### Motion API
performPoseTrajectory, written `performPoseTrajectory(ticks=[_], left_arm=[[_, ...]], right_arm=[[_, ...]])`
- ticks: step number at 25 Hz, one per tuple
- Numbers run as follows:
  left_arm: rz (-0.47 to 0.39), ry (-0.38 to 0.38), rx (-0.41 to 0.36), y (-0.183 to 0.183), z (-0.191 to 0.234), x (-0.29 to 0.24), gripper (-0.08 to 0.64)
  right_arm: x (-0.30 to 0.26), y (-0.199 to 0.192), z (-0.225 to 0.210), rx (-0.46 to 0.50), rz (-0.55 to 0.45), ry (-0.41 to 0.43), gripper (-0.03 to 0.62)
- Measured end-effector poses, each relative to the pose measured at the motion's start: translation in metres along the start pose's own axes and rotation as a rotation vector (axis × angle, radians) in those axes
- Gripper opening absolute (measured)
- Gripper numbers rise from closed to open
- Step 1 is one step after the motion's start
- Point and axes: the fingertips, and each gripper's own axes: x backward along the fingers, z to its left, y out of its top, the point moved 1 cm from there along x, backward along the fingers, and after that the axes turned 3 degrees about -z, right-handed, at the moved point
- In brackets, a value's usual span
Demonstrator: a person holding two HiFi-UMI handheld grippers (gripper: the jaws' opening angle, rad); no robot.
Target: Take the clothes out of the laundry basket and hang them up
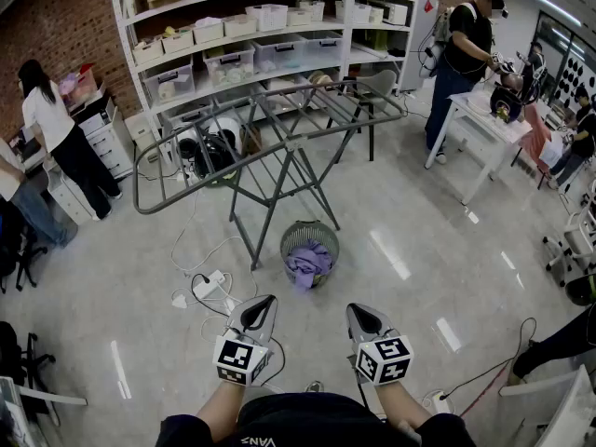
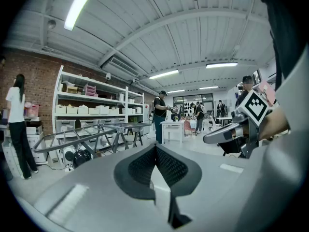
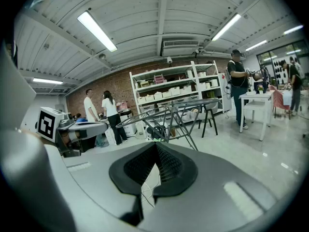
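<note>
We have the basket [image 1: 310, 233] at twelve o'clock, clothes [image 1: 308, 264] in it — the rack [image 1: 270, 133] stands just behind, shelves [image 1: 270, 35] beyond it. A table [image 1: 480, 128] lies at one o'clock, cables [image 1: 209, 285] at eleven.

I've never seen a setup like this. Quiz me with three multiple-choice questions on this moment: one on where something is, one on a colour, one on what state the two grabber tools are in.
1. Where is the laundry basket?
A. On a white table
B. On the floor by the legs of the drying rack
C. On a shelf

2. What colour are most of the clothes in it?
A. Red
B. Yellow
C. Purple

3. How are the left gripper and right gripper?
A. Both shut, holding nothing
B. Both wide open
C. Both clamped on a shirt

Answers:
1 B: the head view shows the basket on the floor at the foot of the rack.
2 C: the pile inside is purple.
3 A: each gripper view shows its jaws together with nothing between them.
</note>
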Motion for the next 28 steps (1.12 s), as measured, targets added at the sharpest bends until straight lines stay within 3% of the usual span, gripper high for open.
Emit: performPoseTrajectory(ticks=[7,10,12,15,17,28], left_arm=[[-0.009,0.008,0.039,-0.003,-0.003,-0.012,0.003],[-0.013,-0.010,0.090,-0.004,-0.005,-0.020,0.020],[-0.013,-0.016,0.126,-0.003,-0.007,-0.027,0.145],[-0.008,-0.039,0.143,-0.001,-0.009,-0.038,0.194],[-0.005,-0.048,0.145,-0.003,-0.006,-0.048,0.201],[0.041,-0.106,0.189,-0.018,0.040,-0.133,0.201]], right_arm=[[-0.009,0.009,-0.013,0.013,-0.048,0.010,0.005],[-0.018,0.016,-0.019,0.029,-0.070,-0.003,0.005],[-0.023,0.024,-0.022,0.001,-0.097,0.004,0.035],[-0.029,0.037,-0.028,-0.019,-0.159,-0.001,0.159],[-0.036,0.041,-0.032,-0.024,-0.181,0.005,0.191],[-0.107,0.050,-0.061,-0.025,-0.090,-0.021,0.196]])
